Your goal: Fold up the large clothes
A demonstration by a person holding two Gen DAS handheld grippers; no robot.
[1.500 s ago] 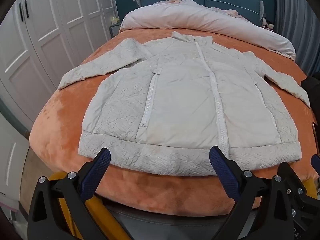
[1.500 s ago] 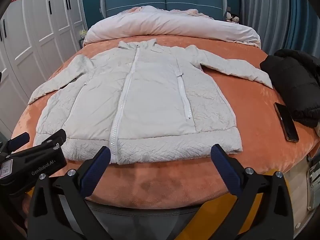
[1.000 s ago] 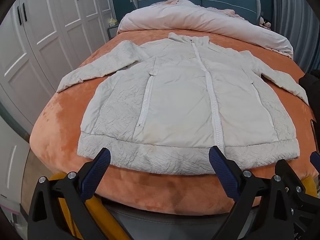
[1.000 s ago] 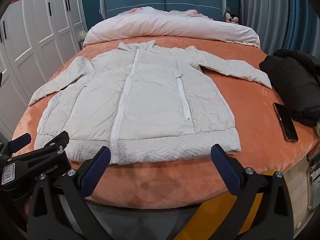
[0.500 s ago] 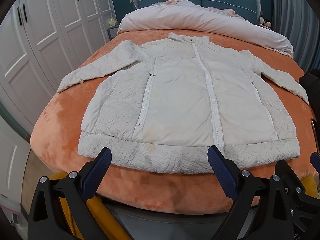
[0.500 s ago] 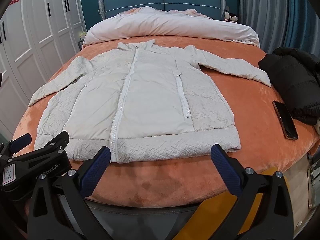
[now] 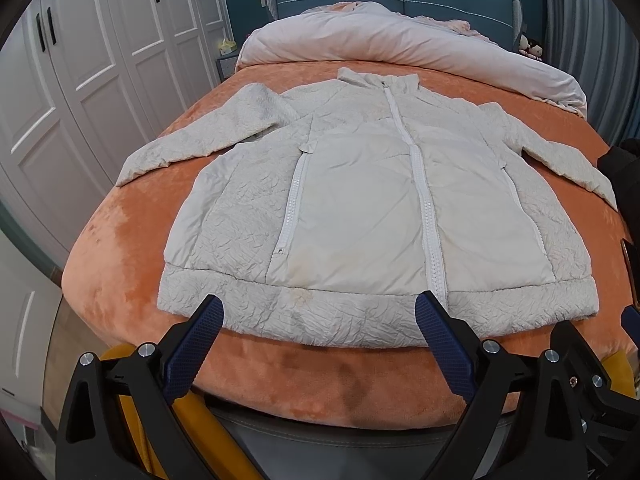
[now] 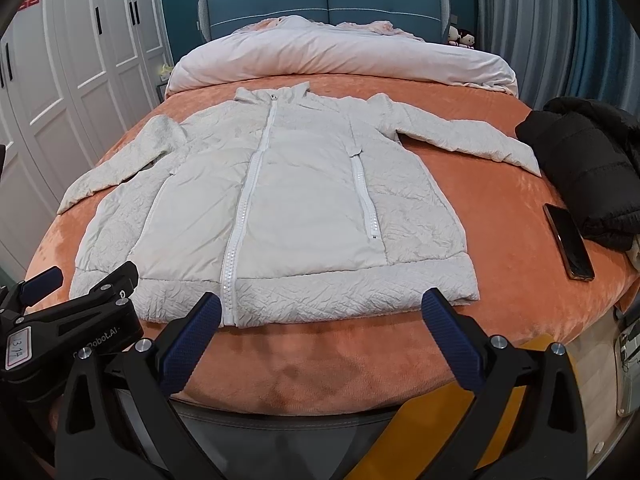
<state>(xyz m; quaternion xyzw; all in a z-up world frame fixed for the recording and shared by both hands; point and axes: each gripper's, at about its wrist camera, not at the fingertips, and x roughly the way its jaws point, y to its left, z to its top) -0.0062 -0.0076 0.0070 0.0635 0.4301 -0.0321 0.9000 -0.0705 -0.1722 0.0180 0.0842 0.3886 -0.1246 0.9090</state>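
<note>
A large cream zip-up jacket [image 7: 360, 208] lies flat, front up, on the orange bed cover [image 7: 120, 248], sleeves spread to both sides; it also shows in the right wrist view [image 8: 304, 200]. My left gripper [image 7: 318, 320] is open and empty, held just in front of the jacket's hem, near the foot of the bed. My right gripper [image 8: 320, 318] is open and empty, also just short of the hem. The left gripper's body [image 8: 68, 320] shows at the left of the right wrist view.
A black puffer jacket [image 8: 588, 160] lies on the bed's right side with a phone [image 8: 568, 240] beside it. A rolled pink duvet [image 8: 340, 56] lies at the headboard. White wardrobe doors [image 7: 80, 80] stand along the left.
Almost nothing: both grippers stay open at the foot of the bed, with only slight shifts of view. The jacket has not moved.
</note>
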